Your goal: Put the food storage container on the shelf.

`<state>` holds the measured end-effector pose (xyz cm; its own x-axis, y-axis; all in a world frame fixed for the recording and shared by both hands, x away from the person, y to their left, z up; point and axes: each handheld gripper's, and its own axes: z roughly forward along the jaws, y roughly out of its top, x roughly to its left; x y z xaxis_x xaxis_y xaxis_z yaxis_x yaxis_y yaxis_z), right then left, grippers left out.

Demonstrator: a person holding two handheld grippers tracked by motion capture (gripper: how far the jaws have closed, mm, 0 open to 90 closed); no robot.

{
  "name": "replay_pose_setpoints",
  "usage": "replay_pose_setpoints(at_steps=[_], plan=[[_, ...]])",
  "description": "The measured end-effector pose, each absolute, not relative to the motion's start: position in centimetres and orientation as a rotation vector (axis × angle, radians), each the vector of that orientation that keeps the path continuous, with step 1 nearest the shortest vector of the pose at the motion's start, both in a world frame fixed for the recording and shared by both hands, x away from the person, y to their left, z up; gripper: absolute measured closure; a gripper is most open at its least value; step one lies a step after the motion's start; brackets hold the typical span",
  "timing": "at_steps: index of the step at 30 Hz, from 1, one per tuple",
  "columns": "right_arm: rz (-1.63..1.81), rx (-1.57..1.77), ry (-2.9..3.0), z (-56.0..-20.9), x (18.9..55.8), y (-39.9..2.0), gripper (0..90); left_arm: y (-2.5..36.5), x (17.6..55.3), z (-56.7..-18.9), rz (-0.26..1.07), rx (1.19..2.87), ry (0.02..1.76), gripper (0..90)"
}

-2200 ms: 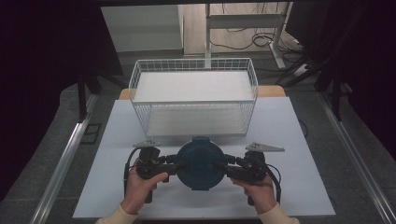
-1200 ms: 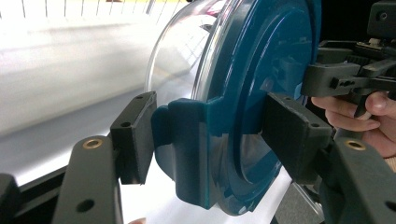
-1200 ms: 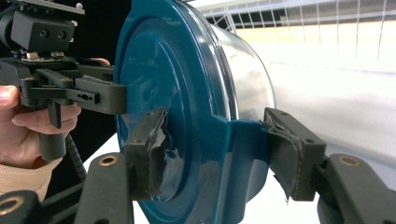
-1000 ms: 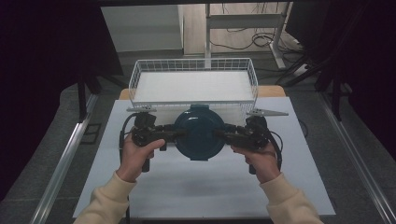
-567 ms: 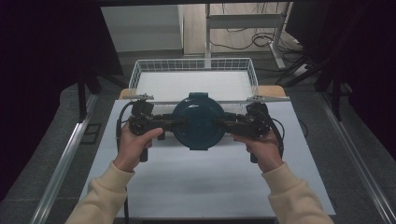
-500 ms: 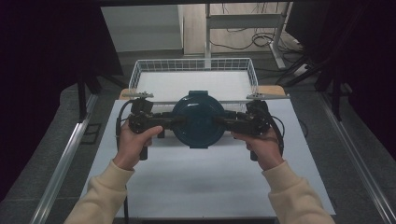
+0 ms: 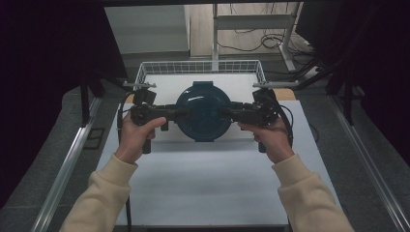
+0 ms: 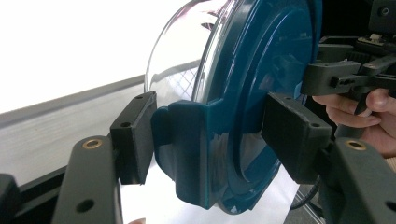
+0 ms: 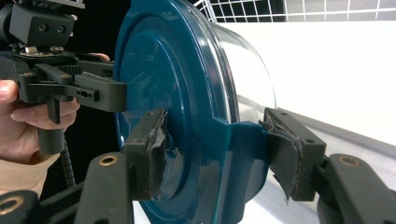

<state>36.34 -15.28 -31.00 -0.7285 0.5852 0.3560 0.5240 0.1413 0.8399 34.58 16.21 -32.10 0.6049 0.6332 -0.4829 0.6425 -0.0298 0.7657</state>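
Note:
A round container with a dark blue lid (image 7: 203,110) and a clear body (image 9: 247,70) hangs above the white table (image 7: 203,188), lid up, just in front of the wire basket (image 7: 200,64). My left gripper (image 7: 181,112) is shut on the blue side clip at its left edge. In the left gripper view, that gripper (image 8: 212,135) has its pads clamping the clip (image 8: 187,154) and the lid rim. My right gripper (image 7: 226,113) holds the opposite edge. The right gripper (image 9: 219,151) has worn pads pressing on that side's clip (image 9: 238,154).
The white wire basket stands at the table's far edge, with its near rim partly hidden behind the held container. Beyond the table are a metal stand and cables on the floor (image 7: 251,43). Metal rails (image 7: 72,154) run along both table sides.
Both grippers have carried the container up off the table and away from the person, toward the basket. The grip on both sides is unchanged.

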Motion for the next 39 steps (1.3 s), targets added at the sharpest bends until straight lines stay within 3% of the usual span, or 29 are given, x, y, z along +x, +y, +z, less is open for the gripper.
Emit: replay_pose_setpoints(at_steps=[16,31,39], plan=[[1.669,1.148,2.359,-28.9,40.0,-15.3,41.5,16.3,38.1,-29.9,-0.011,1.726,1.062,37.6],[1.663,1.264,2.390,-29.0,45.8,-14.4,41.4,17.2,44.0,-30.2,-0.082,1.727,1.118,37.9],[1.756,1.405,2.329,-30.2,47.9,-14.6,41.1,17.5,45.8,-31.0,-0.168,1.610,1.202,38.6]])
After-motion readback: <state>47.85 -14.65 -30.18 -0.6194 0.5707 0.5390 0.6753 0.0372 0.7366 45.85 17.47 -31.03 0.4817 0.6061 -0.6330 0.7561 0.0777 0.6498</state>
